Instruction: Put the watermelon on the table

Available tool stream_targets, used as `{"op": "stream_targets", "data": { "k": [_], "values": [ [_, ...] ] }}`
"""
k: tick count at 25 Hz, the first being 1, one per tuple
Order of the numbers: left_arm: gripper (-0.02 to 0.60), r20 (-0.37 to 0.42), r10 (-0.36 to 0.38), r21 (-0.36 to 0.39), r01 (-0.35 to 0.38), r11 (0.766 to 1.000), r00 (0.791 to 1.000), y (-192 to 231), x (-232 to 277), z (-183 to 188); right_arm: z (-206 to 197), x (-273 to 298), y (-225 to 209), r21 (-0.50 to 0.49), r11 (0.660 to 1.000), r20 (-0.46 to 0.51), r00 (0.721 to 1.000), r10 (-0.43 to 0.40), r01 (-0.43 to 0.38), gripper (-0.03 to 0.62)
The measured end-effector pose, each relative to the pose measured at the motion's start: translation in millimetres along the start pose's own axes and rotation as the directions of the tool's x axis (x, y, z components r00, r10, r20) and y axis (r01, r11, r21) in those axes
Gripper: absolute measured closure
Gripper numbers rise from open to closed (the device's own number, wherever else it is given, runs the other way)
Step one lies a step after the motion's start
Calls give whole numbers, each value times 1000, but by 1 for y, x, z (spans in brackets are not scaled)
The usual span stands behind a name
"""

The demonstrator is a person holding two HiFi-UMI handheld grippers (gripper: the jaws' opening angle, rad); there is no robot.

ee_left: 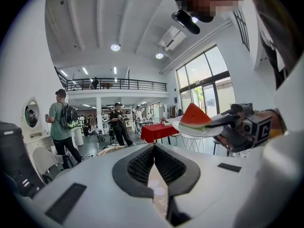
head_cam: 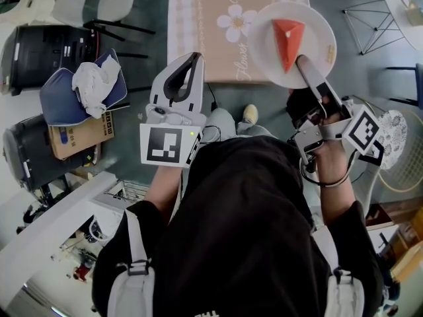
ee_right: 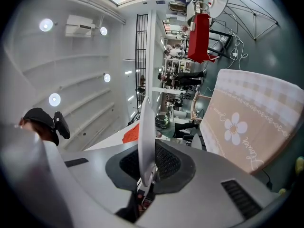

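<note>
Red and wedge-shaped, the watermelon (head_cam: 289, 39) lies on a white plate (head_cam: 317, 25) just beyond the tips of the right tool (head_cam: 305, 65). In the head view we see this tool clamped on the plate's near rim. The plate hangs over the near corner of the bench (head_cam: 205, 18), which wears a beige cloth with a white flower. The left tool (head_cam: 192, 59) sits to the left of the right tool. Its jaws are together with nothing between them, and they point toward the bench's near edge.

In the left gripper view we see the left tool (ee_left: 153, 146) with its tips meeting. A narrow slit below them shows only the bench cloth. Up and to the right of those tips the plate (ee_left: 199, 132) is held level with the watermelon (ee_left: 194, 115) on top. The right tool (ee_left: 227, 122) grips it from the right. Far ahead and to the left stands a person with a backpack (ee_left: 61, 122).

In the right gripper view the plate (ee_right: 146, 132) rises edge-on from the right tool (ee_right: 147, 170) like a thin white blade, with a pad pressing on either side. We see the watermelon (ee_right: 131, 133) as a red patch just left of the plate. The bench (ee_right: 256, 122) lies to the right, beyond the jaws.
</note>
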State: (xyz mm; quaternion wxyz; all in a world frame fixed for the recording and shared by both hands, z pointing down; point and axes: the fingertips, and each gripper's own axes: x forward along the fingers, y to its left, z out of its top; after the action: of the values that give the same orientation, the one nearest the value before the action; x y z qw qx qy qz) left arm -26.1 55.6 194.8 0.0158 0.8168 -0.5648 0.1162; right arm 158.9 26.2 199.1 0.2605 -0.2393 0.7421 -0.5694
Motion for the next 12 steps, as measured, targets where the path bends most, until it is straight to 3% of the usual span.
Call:
{"op": "stream_targets", "data": {
  "k": [12],
  "values": [
    [569,7,15,-3,-15,1000,1000,0,-9,1,-6,3,8,-6,1000,-15,1000,17,-17,569]
  ]
}}
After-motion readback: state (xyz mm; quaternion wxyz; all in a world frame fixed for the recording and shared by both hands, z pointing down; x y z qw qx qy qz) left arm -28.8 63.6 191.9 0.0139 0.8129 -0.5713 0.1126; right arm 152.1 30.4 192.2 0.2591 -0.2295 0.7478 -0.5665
